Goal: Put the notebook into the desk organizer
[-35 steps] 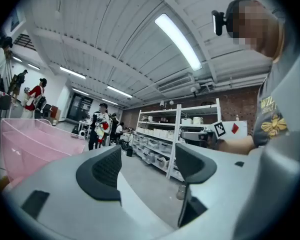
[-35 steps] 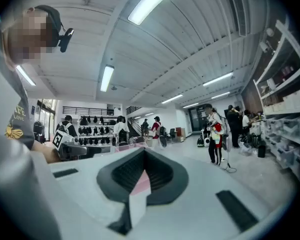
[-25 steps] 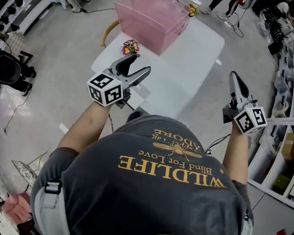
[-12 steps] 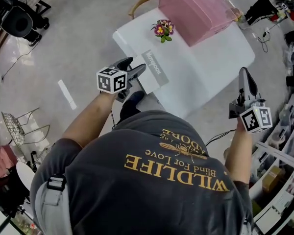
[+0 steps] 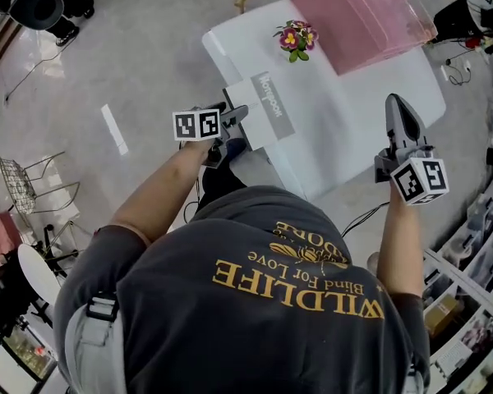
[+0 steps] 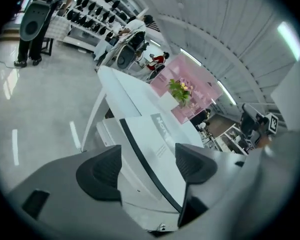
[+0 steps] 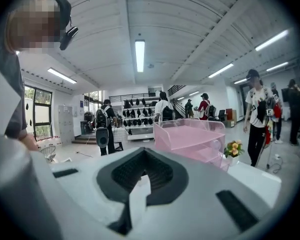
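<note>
Between the 2 jaws of the left tool (image 6: 147,166), which stand well apart and have just been opening, lies the near end of the notebook (image 6: 152,134); neither of the pads (image 6: 97,171) presses on it, so nothing is gripped. This white notebook (a grey printed band crosses its cover, and a dark spine runs along 1 edge) lies flat at the near-left corner of the white bench (image 5: 378,89). Farther along the bench a small bunch of flowers (image 5: 296,38) stands just beside the near corner of the desk organizer (image 5: 366,15), a translucent pink case well apart from the notebook. Over the bench's right side the right tool (image 5: 398,105) is held in the air, its 2 jaws closed together on nothing and pointing toward the organizer.
</note>
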Demonstrator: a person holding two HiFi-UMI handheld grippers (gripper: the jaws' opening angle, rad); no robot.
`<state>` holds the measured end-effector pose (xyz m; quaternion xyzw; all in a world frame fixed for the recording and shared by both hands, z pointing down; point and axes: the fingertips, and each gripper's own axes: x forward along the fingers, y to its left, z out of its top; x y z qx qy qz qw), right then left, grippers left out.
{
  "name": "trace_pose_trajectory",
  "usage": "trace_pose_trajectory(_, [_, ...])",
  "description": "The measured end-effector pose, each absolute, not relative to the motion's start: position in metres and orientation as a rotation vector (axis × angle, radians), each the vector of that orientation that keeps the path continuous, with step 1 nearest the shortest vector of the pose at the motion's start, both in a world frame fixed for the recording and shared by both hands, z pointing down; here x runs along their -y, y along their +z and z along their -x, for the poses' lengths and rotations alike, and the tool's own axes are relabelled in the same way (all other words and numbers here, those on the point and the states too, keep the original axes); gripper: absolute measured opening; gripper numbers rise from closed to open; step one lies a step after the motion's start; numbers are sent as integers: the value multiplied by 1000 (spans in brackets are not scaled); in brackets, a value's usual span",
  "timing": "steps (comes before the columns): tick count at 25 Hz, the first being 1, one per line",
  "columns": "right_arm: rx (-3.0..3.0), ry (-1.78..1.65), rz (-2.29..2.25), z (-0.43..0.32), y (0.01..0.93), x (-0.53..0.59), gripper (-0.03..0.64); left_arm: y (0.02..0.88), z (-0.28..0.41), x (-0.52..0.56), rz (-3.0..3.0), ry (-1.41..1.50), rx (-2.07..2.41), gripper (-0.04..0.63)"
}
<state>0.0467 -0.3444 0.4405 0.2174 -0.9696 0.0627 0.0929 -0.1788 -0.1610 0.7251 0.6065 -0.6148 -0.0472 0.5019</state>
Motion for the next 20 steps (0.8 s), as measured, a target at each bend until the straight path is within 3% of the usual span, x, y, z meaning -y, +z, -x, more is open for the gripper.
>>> trace_pose_trajectory(2, [2871, 192, -614, -40, 449, 342, 0, 733, 177, 162, -1433, -128, 1477, 326])
trace_pose_trajectory(5, [2859, 201, -579, -36, 458, 341, 2, 743, 177, 165, -1393, -97, 1498, 205])
trace_pose_trajectory(13, [2863, 179, -621, -46, 448, 339, 2, 714, 183, 161, -1352, -161, 1468, 13])
trace_pose_trajectory(20, [2880, 172, -740, -67, 424, 347, 0, 627, 178, 174, -1420, -413, 1337, 6])
